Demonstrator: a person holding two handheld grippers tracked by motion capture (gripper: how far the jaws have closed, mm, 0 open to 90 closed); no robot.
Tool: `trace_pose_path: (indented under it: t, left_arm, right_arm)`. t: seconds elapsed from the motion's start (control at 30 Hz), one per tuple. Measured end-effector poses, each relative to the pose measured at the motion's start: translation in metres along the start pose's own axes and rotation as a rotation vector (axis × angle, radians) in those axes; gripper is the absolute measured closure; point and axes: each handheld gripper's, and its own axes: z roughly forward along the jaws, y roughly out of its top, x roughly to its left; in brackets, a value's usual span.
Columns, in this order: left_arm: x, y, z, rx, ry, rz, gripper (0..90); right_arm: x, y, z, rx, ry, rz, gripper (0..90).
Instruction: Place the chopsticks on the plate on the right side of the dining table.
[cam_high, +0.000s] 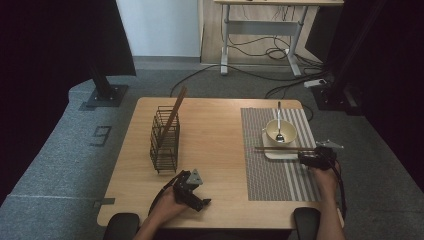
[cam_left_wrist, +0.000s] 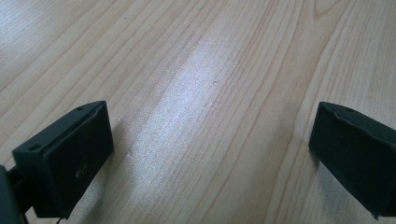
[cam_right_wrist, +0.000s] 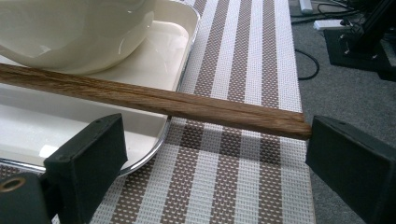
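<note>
A brown wooden chopstick (cam_right_wrist: 154, 99) lies across the white square plate (cam_right_wrist: 159, 51) with its end over the striped placemat (cam_right_wrist: 233, 177). My right gripper (cam_right_wrist: 215, 154) is open around that end, and the stick's tip sits close to one jaw. In the high view the right gripper (cam_high: 312, 157) sits at the plate's near right corner, by the chopstick (cam_high: 280, 148). A cream bowl (cam_high: 280, 131) with a spoon (cam_high: 279, 122) in it stands on the plate. Another chopstick (cam_high: 175, 114) leans in the black wire basket (cam_high: 165, 140). My left gripper (cam_high: 196, 195) hovers open over bare wood (cam_left_wrist: 205, 93).
The wooden table (cam_high: 215, 130) stands on grey carpet. Cables and a power strip (cam_high: 315, 82) lie on the floor behind it, near a desk frame (cam_high: 260, 30). Black stands (cam_high: 105, 90) rise at the back left and right.
</note>
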Motion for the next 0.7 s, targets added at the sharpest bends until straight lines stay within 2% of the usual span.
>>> trace_pose_path:
  t: [0.47,0.6,0.7]
  left_arm:
    - [0.000,0.000,0.000,0.000,0.000,0.000,0.0]
    - [0.000,0.000,0.000,0.000,0.000,0.000,0.0]
    - [0.000,0.000,0.000,0.000,0.000,0.000,0.0]
  right_arm:
    - [0.002,0.000,0.000,0.003,-0.005,-0.006,4.8]
    - [0.004,0.002,-0.006,-0.004,-0.027,-0.038,3.4]
    - [0.009,0.002,-0.011,-0.013,-0.007,-0.049,3.1]
